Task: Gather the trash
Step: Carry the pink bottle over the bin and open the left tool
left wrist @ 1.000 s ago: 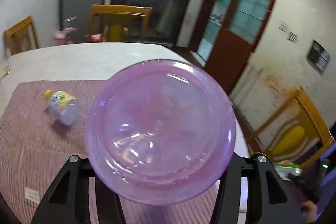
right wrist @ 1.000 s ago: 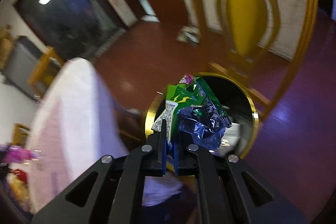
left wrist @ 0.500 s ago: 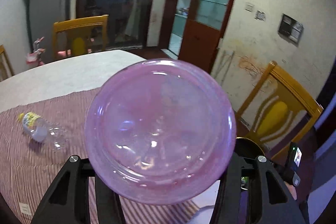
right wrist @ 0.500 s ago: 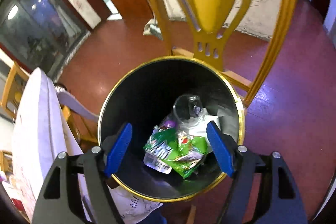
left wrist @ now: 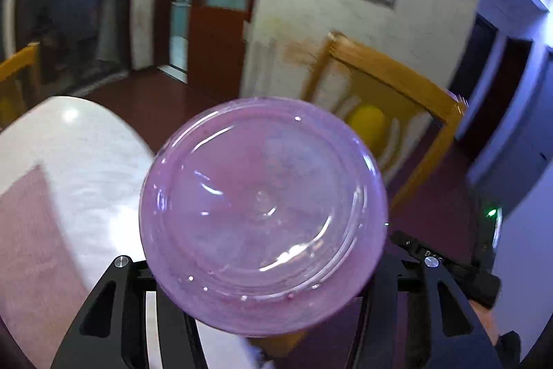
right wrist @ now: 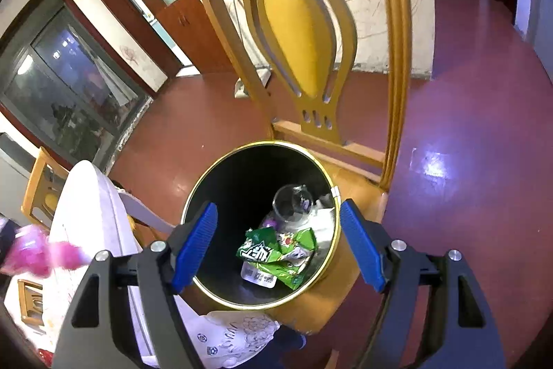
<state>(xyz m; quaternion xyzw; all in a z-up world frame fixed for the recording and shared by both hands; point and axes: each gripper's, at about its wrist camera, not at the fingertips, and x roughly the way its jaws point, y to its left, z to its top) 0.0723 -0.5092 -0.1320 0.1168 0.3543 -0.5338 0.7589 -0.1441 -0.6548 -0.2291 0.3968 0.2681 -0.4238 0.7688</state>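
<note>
My left gripper [left wrist: 264, 293] is shut on a purple plastic bottle [left wrist: 264, 213], whose round base faces the camera and hides the fingertips. The bottle also shows as a pink blur at the left of the right wrist view [right wrist: 38, 253]. My right gripper [right wrist: 276, 248] is open and empty above a black trash bin with a gold rim [right wrist: 221, 182]. Inside the bin lie a green snack wrapper [right wrist: 276, 251] and a clear plastic bottle [right wrist: 293, 203].
The bin stands on the seat of a yellow wooden chair [right wrist: 304, 33], seen also in the left wrist view [left wrist: 387, 92]. A white round table [left wrist: 76, 147] with a striped pink cloth [left wrist: 27, 230] lies to the left. The floor is dark red.
My right gripper opened and dropped the green wrapper into the bin, then rose a little. My left gripper swung right with the purple bottle, off the table toward the chair.
</note>
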